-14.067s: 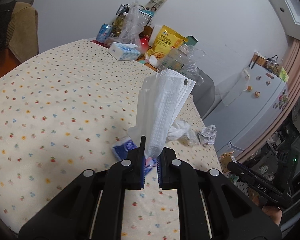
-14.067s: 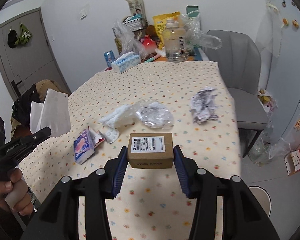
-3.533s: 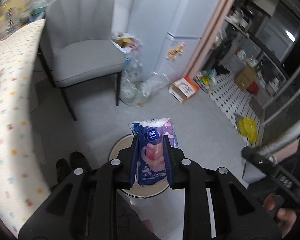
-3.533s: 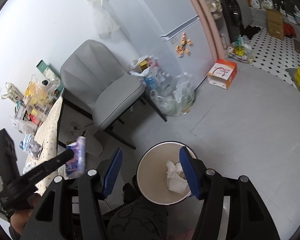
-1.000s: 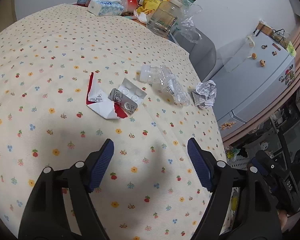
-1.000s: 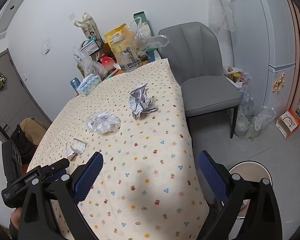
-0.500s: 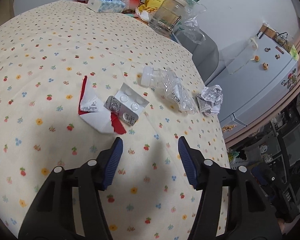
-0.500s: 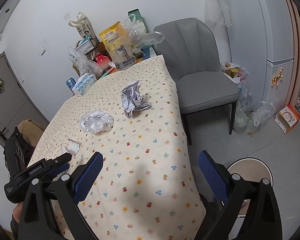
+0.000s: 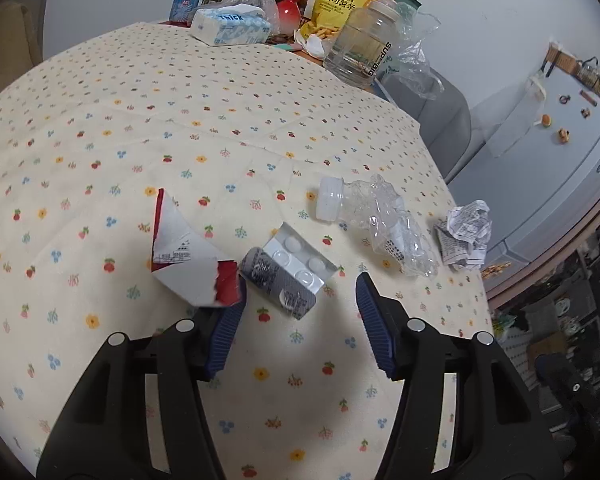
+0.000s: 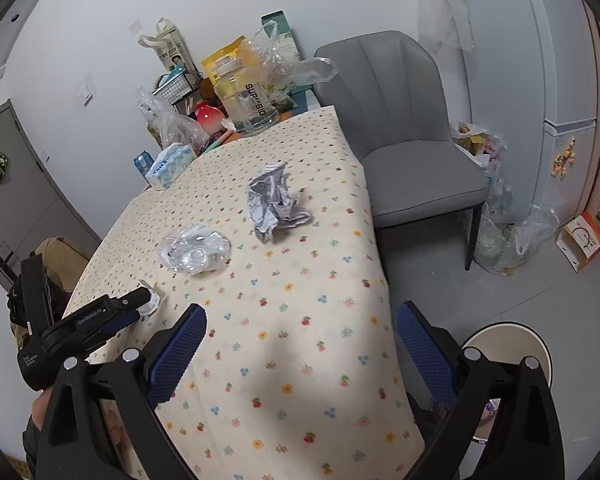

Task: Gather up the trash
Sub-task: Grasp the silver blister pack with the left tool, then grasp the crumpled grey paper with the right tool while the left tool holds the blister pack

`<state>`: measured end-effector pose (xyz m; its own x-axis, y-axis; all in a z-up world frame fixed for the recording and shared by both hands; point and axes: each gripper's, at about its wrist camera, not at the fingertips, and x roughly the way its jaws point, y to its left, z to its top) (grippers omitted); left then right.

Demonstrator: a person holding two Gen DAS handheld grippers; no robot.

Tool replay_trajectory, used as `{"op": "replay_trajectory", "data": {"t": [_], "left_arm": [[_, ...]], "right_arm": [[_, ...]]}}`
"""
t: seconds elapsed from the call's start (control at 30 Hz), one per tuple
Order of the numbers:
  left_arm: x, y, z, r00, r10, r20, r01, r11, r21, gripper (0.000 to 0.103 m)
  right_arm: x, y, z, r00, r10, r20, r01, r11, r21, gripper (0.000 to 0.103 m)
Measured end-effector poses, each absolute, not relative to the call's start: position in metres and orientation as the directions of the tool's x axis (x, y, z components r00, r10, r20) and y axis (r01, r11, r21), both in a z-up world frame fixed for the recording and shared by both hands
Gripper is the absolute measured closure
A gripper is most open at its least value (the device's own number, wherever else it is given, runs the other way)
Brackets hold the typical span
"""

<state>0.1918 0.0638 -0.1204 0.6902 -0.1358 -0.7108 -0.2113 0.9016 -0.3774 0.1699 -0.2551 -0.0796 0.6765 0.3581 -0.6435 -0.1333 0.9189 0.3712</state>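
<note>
On the flowered tablecloth (image 9: 100,128) lie a torn red-and-white paper wrapper (image 9: 184,260), a silver pill blister pack (image 9: 290,276), a crushed clear plastic bottle (image 9: 376,220) and a crumpled paper ball (image 9: 466,236). My left gripper (image 9: 300,304) is open, low over the table, its jaws on either side of the blister pack, the left pad touching the wrapper. My right gripper (image 10: 300,336) is open and empty above the table's near edge. The bottle (image 10: 196,250) and paper ball (image 10: 274,200) also show in the right wrist view, as does the round trash bin (image 10: 508,340) on the floor.
At the table's far end stand a tissue pack (image 9: 230,26), a large clear jug (image 9: 360,48), a yellow snack bag (image 9: 336,4), a can (image 9: 187,0) and plastic bags. A grey chair (image 10: 412,152) stands beside the table. Bags and a box (image 10: 582,240) lie by the fridge.
My left gripper has moved forward and down to the blister pack and wrapper, its jaws narrowing a little. My right gripper has drifted slightly closer over the table's edge, still open.
</note>
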Motion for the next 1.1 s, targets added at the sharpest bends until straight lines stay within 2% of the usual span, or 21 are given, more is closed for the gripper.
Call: {"op": "replay_trajectory", "data": {"t": [0.03, 0.07, 0.1, 0.13, 0.37, 0.57, 1.0, 1.1], "left_arm": [[0.193, 0.064, -0.120, 0.689, -0.129, -0.713, -0.215, 0.903, -0.371, 0.048], [0.194, 0.063, -0.120, 0.686, -0.119, -0.718, -0.221, 0.906, -0.361, 0.059], [0.196, 0.063, -0.121, 0.679, -0.113, -0.726, -0.225, 0.909, -0.352, 0.076], [0.197, 0.063, -0.122, 0.673, -0.124, -0.729, -0.221, 0.907, -0.358, 0.077], [0.176, 0.070, -0.107, 0.723, -0.177, -0.668, -0.175, 0.889, -0.424, 0.078], [0.166, 0.091, -0.083, 0.764, -0.142, -0.629, -0.188, 0.884, -0.427, 0.078], [0.151, 0.138, -0.086, 0.769, -0.047, -0.637, -0.299, 0.855, -0.424, 0.077], [0.147, 0.149, -0.088, 0.768, -0.026, -0.640, -0.324, 0.846, -0.423, 0.077]], "right_arm": [[0.172, -0.251, -0.078, 0.675, 0.362, -0.642, -0.142, 0.919, 0.368, 0.009], [0.175, -0.248, -0.077, 0.674, 0.365, -0.642, -0.150, 0.919, 0.365, 0.009], [0.178, -0.243, -0.076, 0.671, 0.369, -0.643, -0.161, 0.919, 0.359, 0.009], [0.181, -0.237, -0.075, 0.666, 0.374, -0.645, -0.172, 0.919, 0.354, 0.009], [0.200, -0.193, -0.068, 0.639, 0.402, -0.656, -0.265, 0.916, 0.302, 0.010], [0.219, -0.172, -0.064, 0.645, 0.390, -0.657, -0.287, 0.921, 0.265, 0.010], [0.289, -0.157, -0.079, 0.659, 0.259, -0.706, -0.235, 0.963, 0.135, 0.010], [0.296, -0.153, -0.086, 0.648, 0.244, -0.722, -0.235, 0.965, 0.116, 0.023]]}}
